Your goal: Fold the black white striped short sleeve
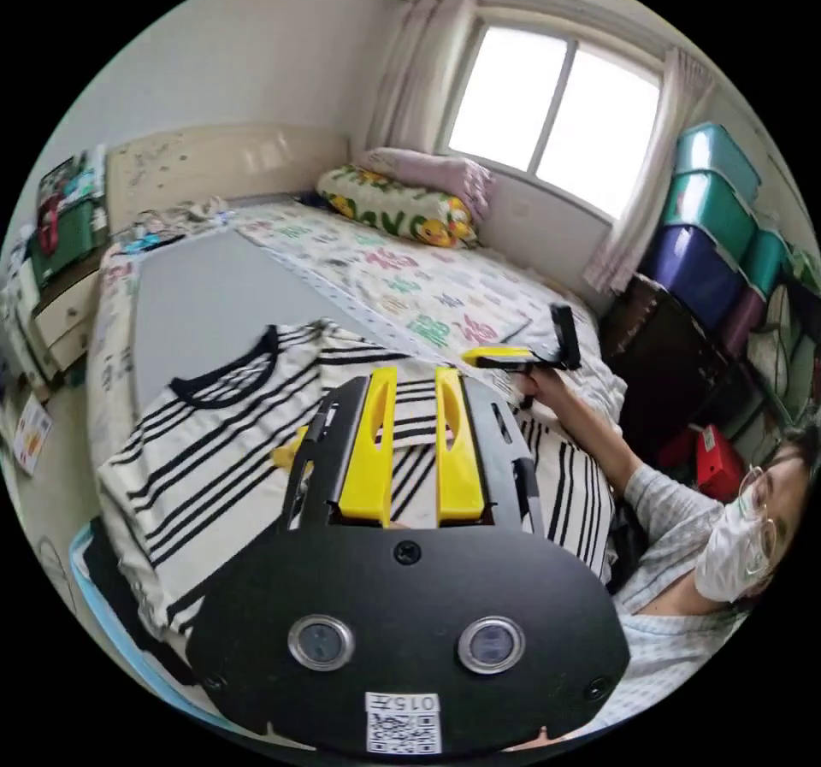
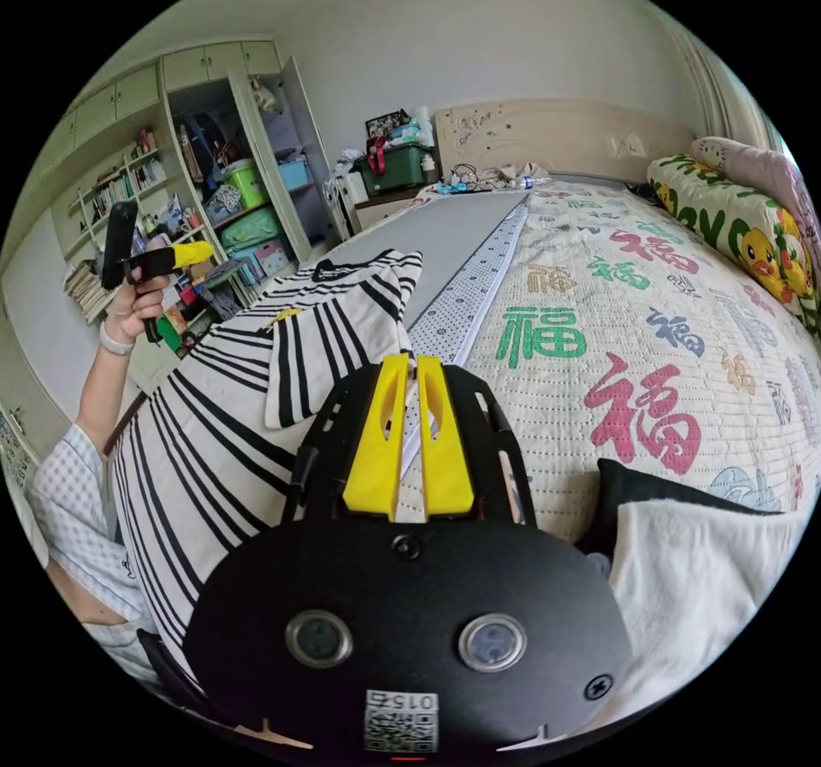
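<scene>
A: Where is the striped short sleeve shirt (image 1: 231, 451)?

B: It lies spread on the bed, partly on a grey mat (image 1: 214, 297) and next to the patterned quilt (image 2: 650, 331). In the left gripper view the black collar points toward the headboard (image 1: 214, 160) and the body runs back under the camera mount. In the right gripper view one sleeve (image 2: 342, 331) lies turned in over the body of the shirt.

A: And the left gripper (image 1: 413, 374)?

B: Its yellow jaws stand a narrow gap apart, with striped cloth showing between and behind them. They seem to hang above the shirt; I cannot tell whether they touch it, and nothing is gripped.

A: The right gripper (image 2: 410, 365)?

B: Its jaws stand nearly together, only a slit between them, and empty. Their tips sit over the dotted edge strip where mat meets quilt, just beside the folded sleeve, which lies to their left in that view.

A: Does either gripper show from the other side?

B: Yes. In the left gripper view the right one is held up past the shirt's far edge in a hand (image 1: 534, 386). In the right gripper view the left one is raised in a hand (image 2: 141, 297) beside the shirt, before the shelves (image 2: 111, 203).
</scene>
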Motion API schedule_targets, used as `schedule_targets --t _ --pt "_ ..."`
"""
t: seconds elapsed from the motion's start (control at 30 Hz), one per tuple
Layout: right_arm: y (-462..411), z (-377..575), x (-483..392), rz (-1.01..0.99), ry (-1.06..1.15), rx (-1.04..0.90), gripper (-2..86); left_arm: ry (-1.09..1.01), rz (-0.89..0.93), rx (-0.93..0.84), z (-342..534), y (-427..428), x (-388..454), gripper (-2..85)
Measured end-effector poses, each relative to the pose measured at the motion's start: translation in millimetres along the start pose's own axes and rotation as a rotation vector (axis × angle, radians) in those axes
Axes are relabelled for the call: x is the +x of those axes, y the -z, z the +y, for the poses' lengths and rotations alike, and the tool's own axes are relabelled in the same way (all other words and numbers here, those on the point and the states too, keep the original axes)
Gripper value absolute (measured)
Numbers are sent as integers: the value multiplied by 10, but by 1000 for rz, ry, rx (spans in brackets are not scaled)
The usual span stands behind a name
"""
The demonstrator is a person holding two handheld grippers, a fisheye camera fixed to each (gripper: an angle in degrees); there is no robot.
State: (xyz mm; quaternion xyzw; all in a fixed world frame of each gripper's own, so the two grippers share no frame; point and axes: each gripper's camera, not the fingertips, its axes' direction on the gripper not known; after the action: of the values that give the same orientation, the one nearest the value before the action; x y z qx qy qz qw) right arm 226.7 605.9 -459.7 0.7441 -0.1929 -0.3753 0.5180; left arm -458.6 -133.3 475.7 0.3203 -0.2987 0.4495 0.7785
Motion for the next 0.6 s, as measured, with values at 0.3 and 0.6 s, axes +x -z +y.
schedule_targets --t 0.3,0.6 --pt "-581 -229 -294 190 -2 -214 34 1077 -93 369 4748 1218 -3124 134" --pt "-789 -936 -1883 117 215 -126 51 1263 295 360 6261 222 -3517 163"
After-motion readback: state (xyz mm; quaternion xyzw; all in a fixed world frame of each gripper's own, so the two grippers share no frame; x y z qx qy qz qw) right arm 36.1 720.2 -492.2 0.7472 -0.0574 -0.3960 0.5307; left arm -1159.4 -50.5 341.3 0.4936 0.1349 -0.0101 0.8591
